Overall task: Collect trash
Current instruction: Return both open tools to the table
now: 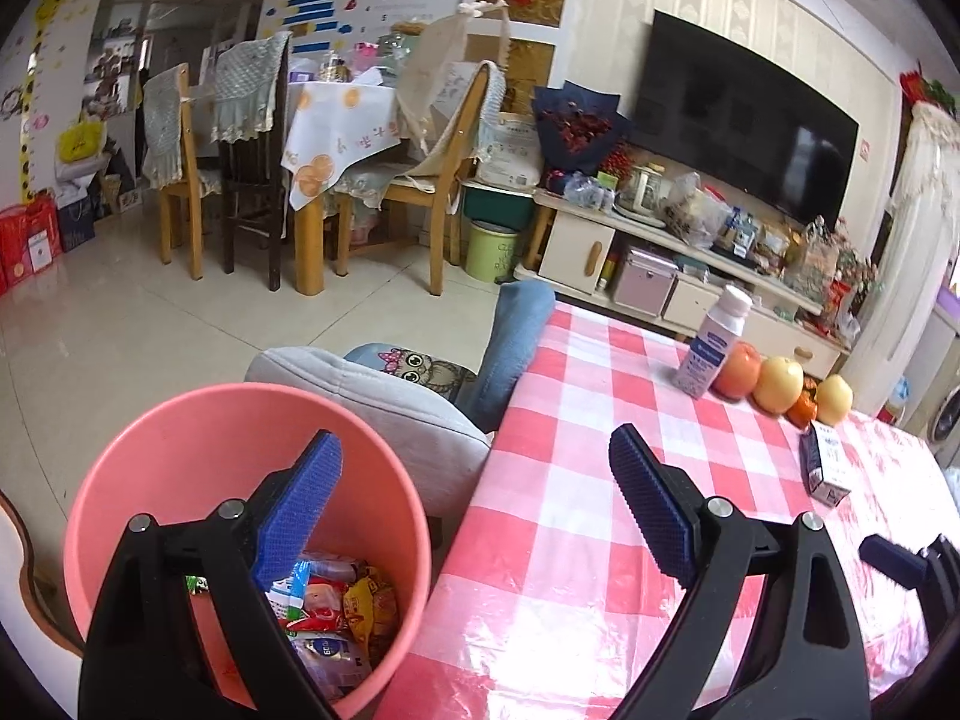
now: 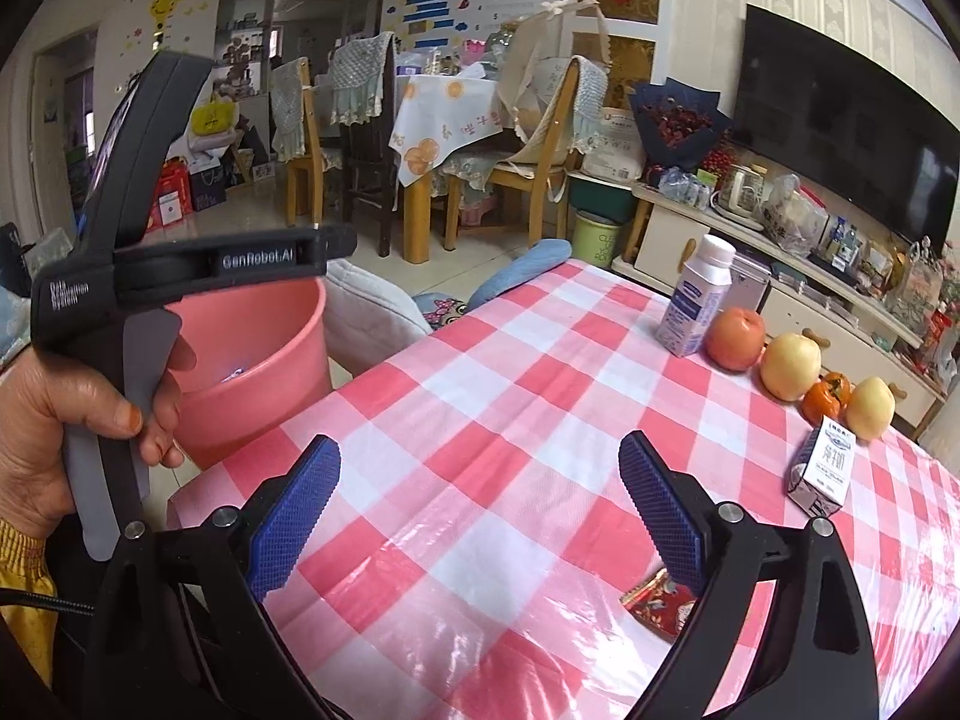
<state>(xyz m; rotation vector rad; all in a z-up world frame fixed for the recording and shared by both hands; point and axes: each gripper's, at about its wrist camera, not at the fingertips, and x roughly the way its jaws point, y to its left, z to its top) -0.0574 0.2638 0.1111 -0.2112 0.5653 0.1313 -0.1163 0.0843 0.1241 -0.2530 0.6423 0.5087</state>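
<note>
Next pickup: the red wrapper at lower right of the right wrist view

At lower left of the left view, my left hand-held gripper [image 1: 474,504] hangs released over the pink bin [image 1: 108,516], already holding wrappers. My right hand-held gripper [image 2: 480,510], also released and empty, sits above the checked surface [image 2: 510,420]; I judge it should dip right, straddling the red wrapper [image 2: 657,600] flat before clenching.
</note>
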